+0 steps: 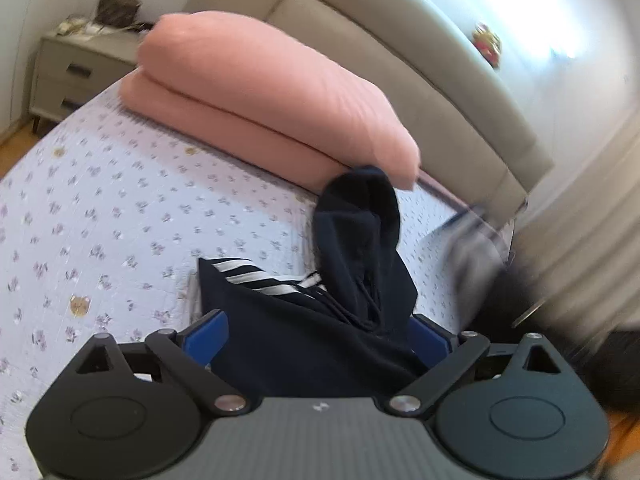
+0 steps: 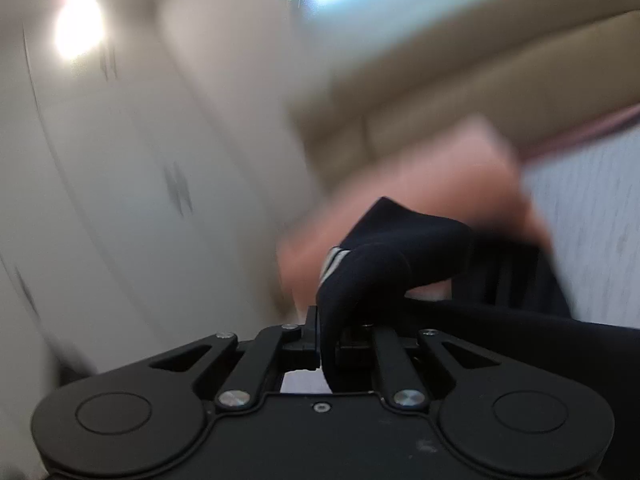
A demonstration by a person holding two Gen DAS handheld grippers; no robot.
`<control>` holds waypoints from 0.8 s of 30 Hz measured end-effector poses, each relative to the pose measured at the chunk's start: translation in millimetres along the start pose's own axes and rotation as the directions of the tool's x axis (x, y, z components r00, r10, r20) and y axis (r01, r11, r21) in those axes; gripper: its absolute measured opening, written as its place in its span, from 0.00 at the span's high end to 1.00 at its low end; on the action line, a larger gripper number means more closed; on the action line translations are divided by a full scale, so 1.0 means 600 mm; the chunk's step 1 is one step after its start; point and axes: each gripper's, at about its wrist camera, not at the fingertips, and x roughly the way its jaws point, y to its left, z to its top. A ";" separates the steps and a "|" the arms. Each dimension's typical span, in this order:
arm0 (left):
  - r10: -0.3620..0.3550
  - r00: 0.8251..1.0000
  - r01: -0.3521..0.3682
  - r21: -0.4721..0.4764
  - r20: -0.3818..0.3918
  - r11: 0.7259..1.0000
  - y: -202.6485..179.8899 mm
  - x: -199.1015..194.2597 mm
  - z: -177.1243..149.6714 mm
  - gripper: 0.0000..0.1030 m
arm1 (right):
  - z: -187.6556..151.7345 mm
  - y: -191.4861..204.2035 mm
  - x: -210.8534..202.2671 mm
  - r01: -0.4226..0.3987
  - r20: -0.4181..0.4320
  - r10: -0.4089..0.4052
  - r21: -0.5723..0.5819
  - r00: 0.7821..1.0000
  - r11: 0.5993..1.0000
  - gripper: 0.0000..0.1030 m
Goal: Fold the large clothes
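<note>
A dark navy garment with white stripes [image 1: 304, 332] hangs bunched over a bed. My left gripper [image 1: 318, 334] has its blue fingers [image 1: 208, 336] spread wide, and the cloth fills the gap between them; whether they press on it is not clear. In the right wrist view my right gripper [image 2: 328, 344] is shut on a fold of the same navy garment [image 2: 384, 264], which drapes off to the right. That view is blurred by motion.
The bed has a pale floral quilt [image 1: 100, 216]. A folded pink duvet [image 1: 260, 100] lies by the beige padded headboard [image 1: 400, 68]. A grey nightstand [image 1: 68, 76] stands at the far left. Curtains [image 1: 592, 216] hang at the right. White wardrobe doors [image 2: 120, 200] fill the right wrist view.
</note>
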 end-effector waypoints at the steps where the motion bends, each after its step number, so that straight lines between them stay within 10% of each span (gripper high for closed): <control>1: 0.002 1.000 -0.002 -0.011 0.001 1.000 0.011 0.007 -0.001 0.05 | -0.033 0.003 0.039 0.008 -0.082 -0.011 -0.040 0.997 0.999 0.91; 6: 0.022 0.998 -0.023 -0.014 -0.051 1.000 0.037 0.073 -0.019 0.05 | -0.157 0.011 0.116 0.006 -0.302 -0.031 -0.084 0.953 0.996 0.89; 8: 0.044 0.995 -0.045 -0.005 -0.086 0.999 0.039 0.105 -0.031 0.05 | -0.146 -0.004 0.111 -0.029 -0.337 -0.014 -0.123 0.941 0.992 0.68; 10: 0.035 0.993 -0.036 -0.005 -0.115 0.999 0.039 0.126 -0.044 0.06 | -0.130 -0.006 0.083 -0.089 -0.374 0.038 -0.121 0.927 0.989 0.22; 12: 0.022 0.990 -0.020 0.015 -0.140 1.000 0.031 0.140 -0.056 0.06 | -0.109 -0.040 0.026 -0.099 -0.337 0.059 -0.102 0.939 0.990 0.21; 17: 0.015 0.985 0.025 0.231 -0.171 0.973 -0.030 0.151 -0.078 0.07 | -0.035 -0.217 -0.110 0.185 -0.217 -0.178 0.015 0.960 0.983 0.20; 21: 0.035 0.976 0.063 0.430 -0.217 0.901 -0.101 0.159 -0.113 0.06 | 0.006 -0.366 -0.155 0.453 -0.156 -0.433 0.131 0.888 0.882 0.18; 24: 0.072 0.965 0.071 0.518 -0.251 0.852 -0.138 0.175 -0.150 0.06 | 0.006 -0.438 -0.129 0.489 -0.255 -0.441 0.171 0.861 0.855 0.17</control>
